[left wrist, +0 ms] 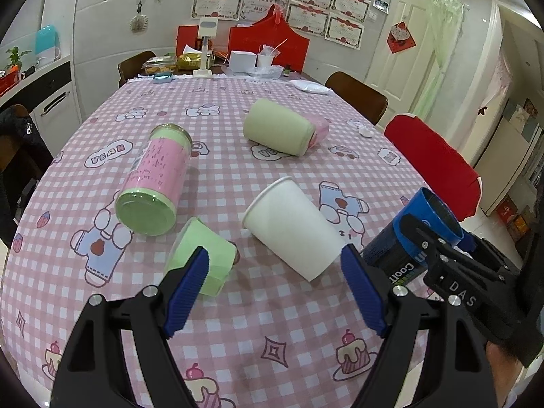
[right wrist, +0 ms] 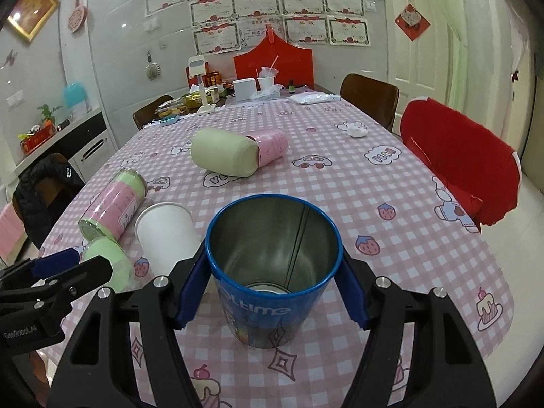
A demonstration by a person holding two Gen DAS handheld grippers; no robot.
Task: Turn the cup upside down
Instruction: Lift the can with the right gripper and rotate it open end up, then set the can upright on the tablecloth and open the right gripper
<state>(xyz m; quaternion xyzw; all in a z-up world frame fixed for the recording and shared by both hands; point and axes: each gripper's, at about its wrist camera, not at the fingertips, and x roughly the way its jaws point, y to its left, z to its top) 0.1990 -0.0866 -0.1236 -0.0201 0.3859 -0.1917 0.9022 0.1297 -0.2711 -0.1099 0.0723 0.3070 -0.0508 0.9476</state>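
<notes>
The right gripper (right wrist: 273,268) clamps the blue cup (right wrist: 272,272) near the tabletop's near edge, mouth not yet down — the flip remains — while the left gripper (left wrist: 275,289) hangs open.

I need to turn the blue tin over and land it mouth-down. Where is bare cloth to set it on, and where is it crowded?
The right gripper holds the blue tin. Bare tablecloth lies beyond and right of it, toward the red chair. Its left is crowded: white paper cup, small green cup and pink-labelled jar, with the open left gripper nearby.
</notes>
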